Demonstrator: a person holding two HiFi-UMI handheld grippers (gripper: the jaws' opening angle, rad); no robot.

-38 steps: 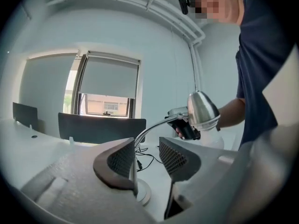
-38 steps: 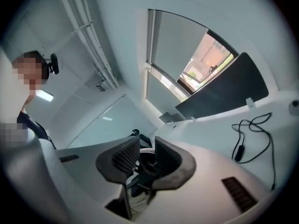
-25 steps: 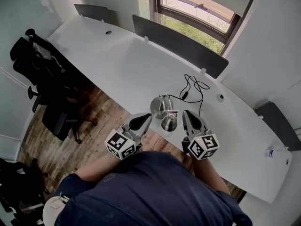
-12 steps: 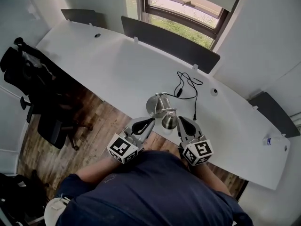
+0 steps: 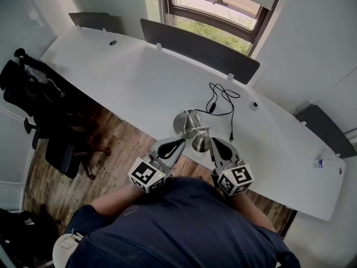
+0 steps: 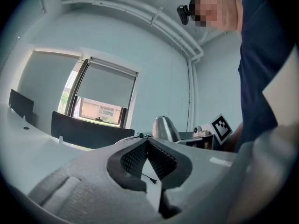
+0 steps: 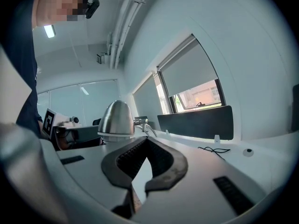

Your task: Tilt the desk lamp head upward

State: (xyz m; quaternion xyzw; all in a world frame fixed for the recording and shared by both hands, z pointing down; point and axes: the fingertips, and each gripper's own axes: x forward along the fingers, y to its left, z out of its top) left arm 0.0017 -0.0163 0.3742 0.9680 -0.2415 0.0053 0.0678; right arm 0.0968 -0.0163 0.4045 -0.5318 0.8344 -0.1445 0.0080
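A small silver desk lamp stands near the front edge of the white desk (image 5: 134,77). Its round base (image 5: 182,123) sits behind its dome-shaped head (image 5: 200,143), which points down. The head shows in the left gripper view (image 6: 165,129) and the right gripper view (image 7: 116,117). A black cord (image 5: 222,102) runs back from the lamp. My left gripper (image 5: 178,144) is shut and empty just left of the head. My right gripper (image 5: 213,143) is shut and empty just right of it. Neither touches the lamp.
A dark partition panel (image 5: 195,49) lines the desk's far edge below a window (image 5: 223,10). A black office chair (image 5: 56,144) stands on the wood floor at the left. A small bottle (image 5: 322,163) lies at the desk's far right end.
The view has shifted, so the desk and lamp sit slightly further left and up in the frame. Both grippers have drawn closer to the lamp head and stayed shut.
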